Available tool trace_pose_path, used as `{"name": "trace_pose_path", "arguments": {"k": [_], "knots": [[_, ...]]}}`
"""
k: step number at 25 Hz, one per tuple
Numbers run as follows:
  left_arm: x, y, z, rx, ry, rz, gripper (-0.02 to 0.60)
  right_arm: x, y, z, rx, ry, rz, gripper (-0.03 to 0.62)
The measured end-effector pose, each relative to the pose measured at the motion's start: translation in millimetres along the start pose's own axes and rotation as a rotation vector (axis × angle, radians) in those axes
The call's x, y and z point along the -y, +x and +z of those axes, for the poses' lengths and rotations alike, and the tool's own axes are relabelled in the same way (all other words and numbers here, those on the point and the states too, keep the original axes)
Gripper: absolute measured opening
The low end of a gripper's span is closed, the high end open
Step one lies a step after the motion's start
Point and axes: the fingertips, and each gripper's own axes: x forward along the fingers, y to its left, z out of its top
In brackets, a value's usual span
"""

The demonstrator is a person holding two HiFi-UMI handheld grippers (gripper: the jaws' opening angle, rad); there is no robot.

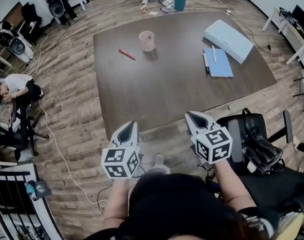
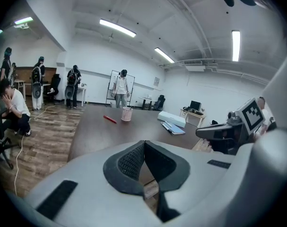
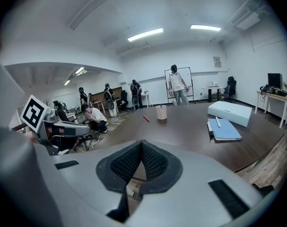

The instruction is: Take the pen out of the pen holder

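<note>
A pink mesh pen holder (image 1: 146, 40) stands on the far part of the dark brown table (image 1: 172, 89), and a red pen (image 1: 126, 54) lies on the tabletop just left of it. The left gripper view shows the pen holder (image 2: 127, 113) and red pen (image 2: 109, 119) far ahead, as does the right gripper view with its pen holder (image 3: 161, 112) and red pen (image 3: 146, 118). My left gripper (image 1: 128, 128) and right gripper (image 1: 196, 118) hover side by side off the table's near edge. Both are shut with nothing between their pads, and both are far from the holder.
A blue notebook (image 1: 218, 62) with pens on it and a white box (image 1: 228, 40) lie on the table's right side. A black office chair with a bag (image 1: 254, 146) stands right of me. A person sits at the left (image 1: 14, 89), and a cable (image 1: 56, 144) runs across the floor.
</note>
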Motion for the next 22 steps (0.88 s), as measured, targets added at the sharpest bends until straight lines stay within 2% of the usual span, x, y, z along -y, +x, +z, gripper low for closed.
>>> {"name": "trace_pose_path", "arguments": {"k": [10,12,15,22], "knots": [[-56.0,21.3,11.7,-0.036,0.020,-0.015,0.029,-16.0,72.6,41.5,0.020,-0.050,0.010,0.018],[-63.0,25.1,14.7,-0.032,0.010,-0.002,0.029,-15.0,81.3,46.0,0.020,-0.050,0.020,0.019],[-75.3,32.6,24.9,-0.017,-0.010,0.019,0.028,-13.5,97.9,55.1,0.019,-0.049,0.047,0.065],[-96.6,60.0,48.2,0.013,-0.043,0.089,0.029,8.5,151.9,90.0,0.044,-0.069,0.110,0.080]]}}
